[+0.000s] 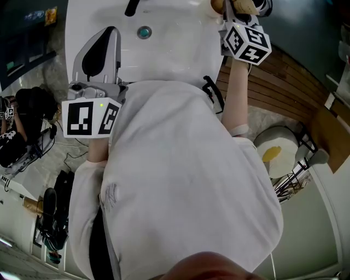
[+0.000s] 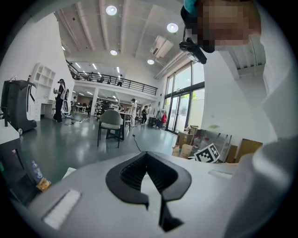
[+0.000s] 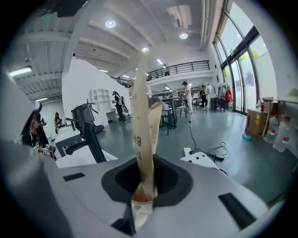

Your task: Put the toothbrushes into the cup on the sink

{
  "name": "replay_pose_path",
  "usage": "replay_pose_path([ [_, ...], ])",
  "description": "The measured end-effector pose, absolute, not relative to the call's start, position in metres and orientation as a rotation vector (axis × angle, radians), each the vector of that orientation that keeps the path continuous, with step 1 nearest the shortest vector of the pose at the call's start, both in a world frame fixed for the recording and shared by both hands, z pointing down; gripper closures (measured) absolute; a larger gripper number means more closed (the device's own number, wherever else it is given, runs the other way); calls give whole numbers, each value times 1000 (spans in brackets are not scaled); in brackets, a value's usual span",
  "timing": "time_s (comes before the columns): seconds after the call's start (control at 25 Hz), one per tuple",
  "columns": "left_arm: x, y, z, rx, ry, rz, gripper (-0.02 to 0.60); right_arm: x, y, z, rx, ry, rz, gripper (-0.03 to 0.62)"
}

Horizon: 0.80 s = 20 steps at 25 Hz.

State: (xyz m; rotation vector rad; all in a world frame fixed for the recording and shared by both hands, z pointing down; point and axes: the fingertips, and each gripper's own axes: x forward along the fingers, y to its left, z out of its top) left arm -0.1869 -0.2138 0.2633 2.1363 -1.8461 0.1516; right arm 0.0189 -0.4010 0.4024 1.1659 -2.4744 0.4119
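Note:
In the right gripper view a long beige paper-wrapped toothbrush (image 3: pixel 142 107) stands up between the jaws of my right gripper (image 3: pixel 145 169), which is shut on its lower end. From the head view the right gripper (image 1: pixel 240 11) is over the back right corner of the white sink (image 1: pixel 175 54), beside a tan rounded thing (image 1: pixel 219 5) at the top edge; I cannot tell whether that is the cup. My left gripper (image 1: pixel 106 38) hangs over the sink's left side. Its black ribbed pads (image 2: pixel 132 172) meet at the tips with nothing between them.
The basin has a round drain (image 1: pixel 144 32) and a black faucet (image 1: pixel 131 7) at the back. A wooden slatted surface (image 1: pixel 284 82) lies to the right, with a round white thing carrying a yellow patch (image 1: pixel 273 153) below it. Black gear (image 1: pixel 22 131) sits on the floor at left.

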Motion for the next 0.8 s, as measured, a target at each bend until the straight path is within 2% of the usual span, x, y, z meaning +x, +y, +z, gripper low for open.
replay_pose_path([
  [0.12, -187, -213, 263, 2138, -1850, 150, 584, 23, -401, 405, 1183, -2447, 440, 532],
  [0.2, -188, -212, 262, 2138, -1854, 148, 584, 25, -400, 406, 1192, -2430, 456, 418],
  [0.28, -188, -212, 260, 2140, -1856, 145, 584, 27, -398, 405, 1196, -2419, 466, 387],
  [0.8, -174, -204, 257, 2202, -1797, 125, 584, 54, -364, 406, 1211, -2378, 525, 381],
])
